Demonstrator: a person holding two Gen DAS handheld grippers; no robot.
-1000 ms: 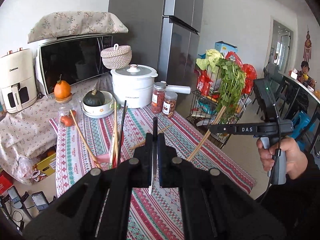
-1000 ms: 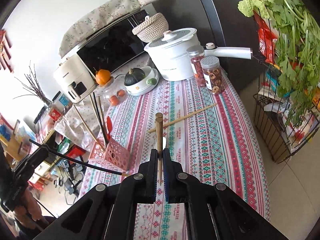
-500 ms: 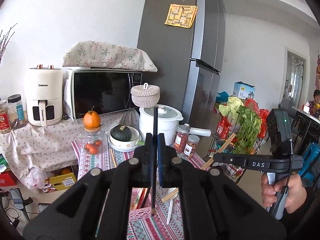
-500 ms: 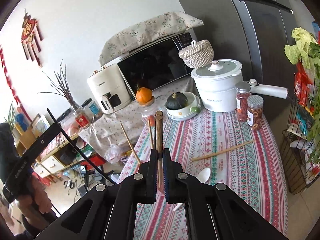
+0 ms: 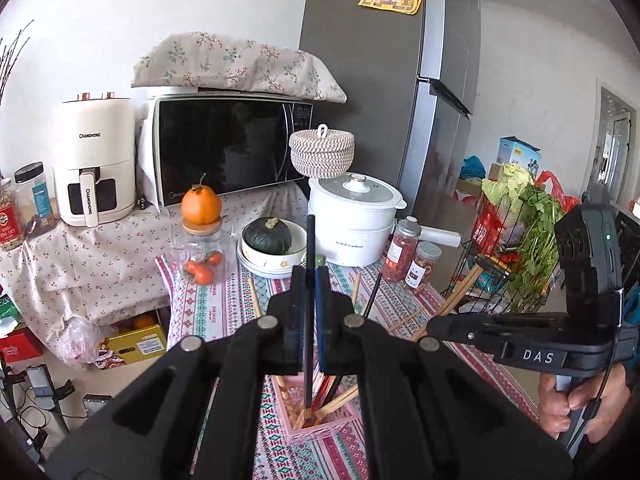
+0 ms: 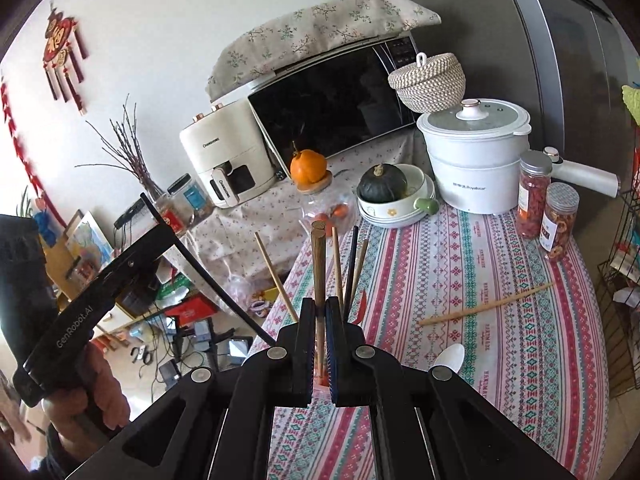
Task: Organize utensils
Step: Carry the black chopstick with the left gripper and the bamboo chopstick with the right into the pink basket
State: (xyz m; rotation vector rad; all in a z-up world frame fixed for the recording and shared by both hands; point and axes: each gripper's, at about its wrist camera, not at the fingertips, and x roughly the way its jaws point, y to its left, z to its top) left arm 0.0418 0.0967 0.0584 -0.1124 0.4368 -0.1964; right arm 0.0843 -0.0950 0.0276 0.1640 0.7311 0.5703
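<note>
Our left hand-held gripper [image 5: 307, 280] clamps a black chopstick [image 5: 309, 320], tip seemingly inside the pink basket [image 5: 320, 420] near the desk [image 6: 500, 320] edge, our right hand-held gripper [image 6: 319, 312] clamps wooden chopsticks [image 6: 319, 264].

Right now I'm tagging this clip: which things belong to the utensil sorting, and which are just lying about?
Job: black chopstick in left claw; brown chopstick in right claw; pink basket; loose chopstick; spoon.
Lying about: microwave, pot, squash, jars.
</note>
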